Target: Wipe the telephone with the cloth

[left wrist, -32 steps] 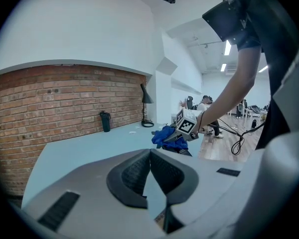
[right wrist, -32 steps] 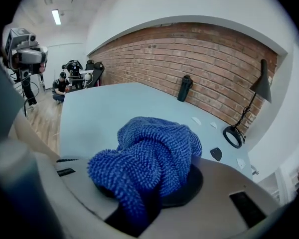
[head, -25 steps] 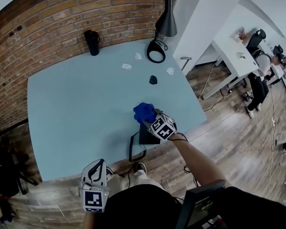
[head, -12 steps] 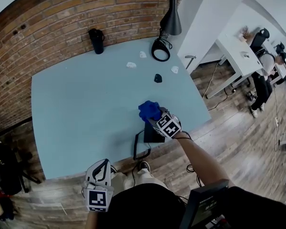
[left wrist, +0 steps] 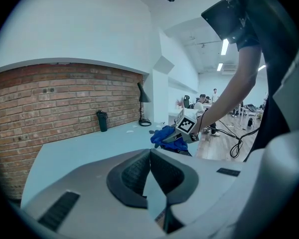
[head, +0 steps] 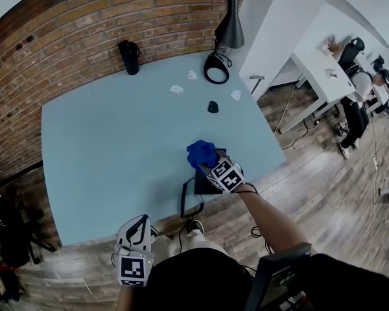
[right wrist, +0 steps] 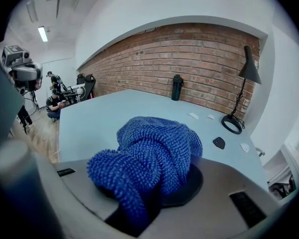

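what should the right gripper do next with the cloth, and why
Probably lower the right gripper slightly and drag the blue microfiber cloth back along the black telephone, toward the near edge of the table. Its jaws are clamped on the bunched cloth, which in the head view sits over the phone's far end, so most of the phone lies nearer. Whether the cloth touches the phone can't be told.

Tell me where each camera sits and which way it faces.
Head view: on the head, steeply down at table; shows forearm, left tongs, right tongs.
Left gripper view: on left tongs, facing right tongs; own tongs show, shut.
Right gripper view: on right tongs, facing brick wall; they clamp the cloth.
All share the bottle.
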